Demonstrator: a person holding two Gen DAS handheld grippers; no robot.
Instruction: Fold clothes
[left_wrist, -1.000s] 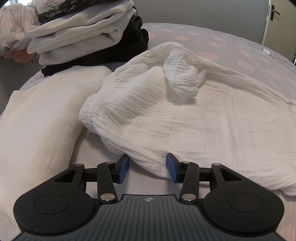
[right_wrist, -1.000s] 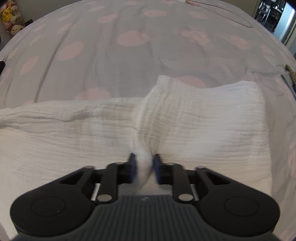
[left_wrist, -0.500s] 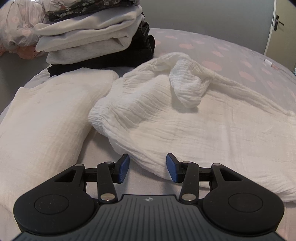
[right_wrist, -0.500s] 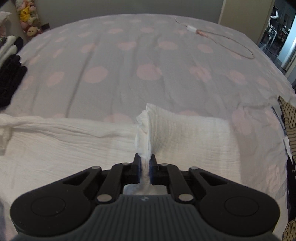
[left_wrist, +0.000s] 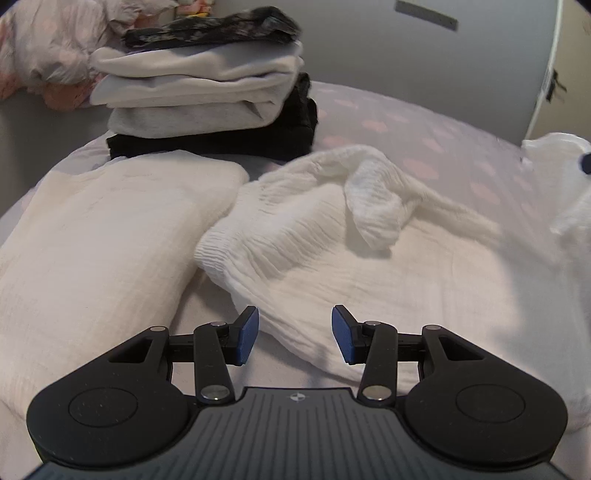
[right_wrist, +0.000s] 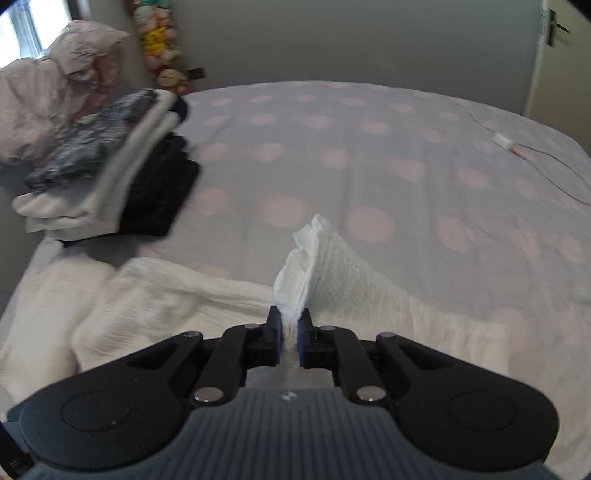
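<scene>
A white crinkled garment (left_wrist: 369, 258) lies spread on the bed, its elastic waistband at the left and a loose flap on top. My left gripper (left_wrist: 294, 334) is open and empty, hovering just above the garment's near edge. My right gripper (right_wrist: 288, 341) is shut on a pinched fold of the same white garment (right_wrist: 317, 266) and holds it lifted above the bed. That lifted end also shows at the far right of the left wrist view (left_wrist: 565, 192).
A folded cream cloth (left_wrist: 92, 236) lies left of the garment. A stack of folded grey, black and patterned clothes (left_wrist: 207, 99) stands behind it, also in the right wrist view (right_wrist: 110, 173). The spotted bedsheet (right_wrist: 369, 147) stretches beyond, with a cable (right_wrist: 517, 147) at far right.
My right gripper has closed tightly on the garment's fold and lifted it up and leftward. My left gripper stayed open and tilted slightly back.
</scene>
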